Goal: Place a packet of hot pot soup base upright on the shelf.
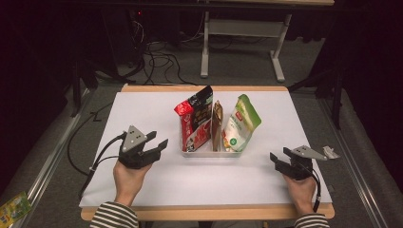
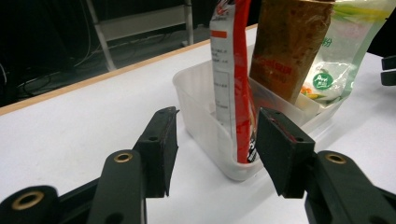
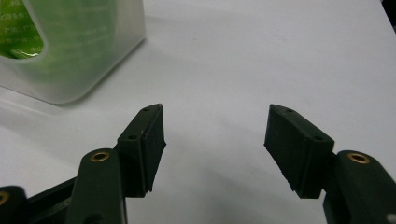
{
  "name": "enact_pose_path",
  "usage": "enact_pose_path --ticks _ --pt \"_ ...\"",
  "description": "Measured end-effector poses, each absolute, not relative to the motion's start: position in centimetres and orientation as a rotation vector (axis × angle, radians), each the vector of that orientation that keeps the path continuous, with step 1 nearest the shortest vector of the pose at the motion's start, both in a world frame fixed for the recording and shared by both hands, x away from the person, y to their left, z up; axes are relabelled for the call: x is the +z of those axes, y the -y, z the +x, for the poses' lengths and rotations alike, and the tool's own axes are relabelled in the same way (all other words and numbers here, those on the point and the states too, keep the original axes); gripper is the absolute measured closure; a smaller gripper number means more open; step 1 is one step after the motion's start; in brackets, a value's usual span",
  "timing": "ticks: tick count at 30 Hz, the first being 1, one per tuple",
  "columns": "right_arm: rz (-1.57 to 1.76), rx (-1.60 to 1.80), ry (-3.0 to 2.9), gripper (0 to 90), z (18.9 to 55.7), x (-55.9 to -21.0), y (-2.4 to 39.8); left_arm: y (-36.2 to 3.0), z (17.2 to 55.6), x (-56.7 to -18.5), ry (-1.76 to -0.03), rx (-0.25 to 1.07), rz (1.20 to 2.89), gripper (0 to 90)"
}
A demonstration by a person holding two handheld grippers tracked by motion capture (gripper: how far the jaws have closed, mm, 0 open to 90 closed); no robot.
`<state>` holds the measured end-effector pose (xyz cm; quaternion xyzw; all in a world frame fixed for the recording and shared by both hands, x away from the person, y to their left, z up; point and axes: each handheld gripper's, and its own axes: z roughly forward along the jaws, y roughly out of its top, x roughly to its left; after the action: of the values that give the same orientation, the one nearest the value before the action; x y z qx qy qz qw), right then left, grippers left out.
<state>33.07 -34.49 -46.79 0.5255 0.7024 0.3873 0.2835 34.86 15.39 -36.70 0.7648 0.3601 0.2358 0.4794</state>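
Mostly unreadable print, red packet (image 2: 233, 79), brown pouch (image 2: 285, 46), green bag (image 2: 341, 60)

The room is dark, and the light falls mostly on the white table top (image 1: 142, 118) with its wooden edge. The floor (image 1: 237, 66) is grey carpet, with black cables (image 1: 159, 61) lying on it. Behind stands another table with white legs (image 1: 205, 45), and a small green packet (image 1: 13, 209) lies on the floor.

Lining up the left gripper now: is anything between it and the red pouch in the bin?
Only the translucent bin wall. The left gripper is open with bare table ahead of it; the red pouch stands upright just inside that near wall, its upper part exposed above the rim.
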Motion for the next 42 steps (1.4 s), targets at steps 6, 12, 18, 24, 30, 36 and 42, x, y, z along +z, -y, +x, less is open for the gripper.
enact_pose_path --ticks 6,12,18,24,30,36,42 --pt "1.395 1.053 -1.878 37.9 32.8 -46.6 34.4 -16.4 34.0 -36.7 -0.893 0.603 1.851 48.7" --pt "1.384 1.064 -1.872 37.3 32.4 -46.3 34.4 -17.3 33.1 -37.0 -0.915 0.646 1.856 48.5" --pt "1.386 1.095 -1.861 37.1 32.0 -46.1 34.7 -18.7 32.2 -37.6 -0.964 0.650 1.812 48.3" --pt "1.385 1.112 -1.850 37.1 31.7 -45.9 34.8 -20.0 31.5 -38.7 -1.019 0.650 1.779 48.3" --pt "1.381 1.134 -1.841 37.8 31.4 -46.0 34.8 -20.8 31.3 -40.3 -1.082 0.629 1.750 47.2" --pt "1.381 1.144 -1.824 38.0 31.2 -46.1 34.9 -20.7 31.9 -42.6 -1.141 0.610 1.743 46.0" --pt "1.398 1.137 -1.830 39.7 31.2 -46.2 35.2 -20.0 33.1 -44.8 -1.178 0.584 1.762 45.2"
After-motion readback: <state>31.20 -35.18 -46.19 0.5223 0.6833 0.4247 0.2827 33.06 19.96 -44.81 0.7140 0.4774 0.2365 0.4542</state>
